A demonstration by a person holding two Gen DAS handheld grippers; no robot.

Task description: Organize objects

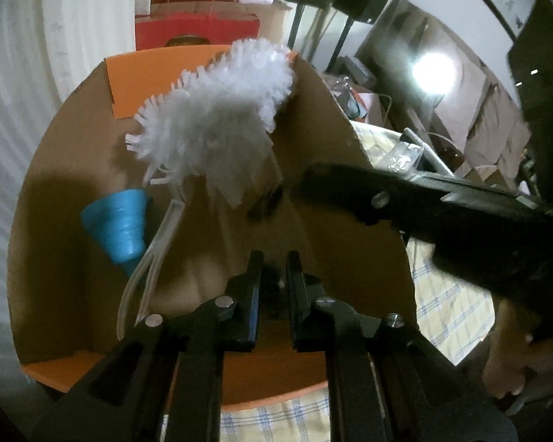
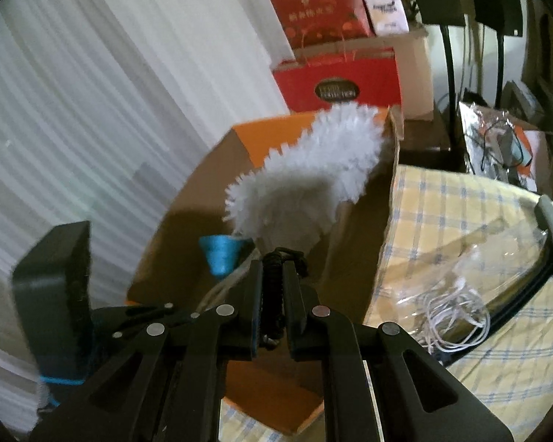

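Observation:
An open cardboard box point(image 1: 335, 169) with orange flaps stands on a checked cloth. Inside it lie a white fluffy duster point(image 1: 217, 118) with a clear handle and a blue funnel point(image 1: 118, 224). My left gripper point(image 1: 274, 261) hovers over the box, its jaws close together with a small dark thing between them that I cannot make out. My right gripper point(image 2: 274, 269) is shut on a black braided cord point(image 2: 272, 294) just above the box's near edge point(image 2: 383, 221). The duster point(image 2: 313, 165) and funnel point(image 2: 221, 246) also show in the right wrist view. The right gripper's body point(image 1: 442, 206) crosses the left wrist view.
White curtains point(image 2: 110, 110) hang at left. Red gift boxes point(image 2: 335, 77) stack behind the box. A clear bag with white cable point(image 2: 457, 316) and a black-handled tool point(image 2: 527, 283) lie on the checked cloth point(image 2: 461, 206) at right. Clutter point(image 2: 497, 140) sits beyond.

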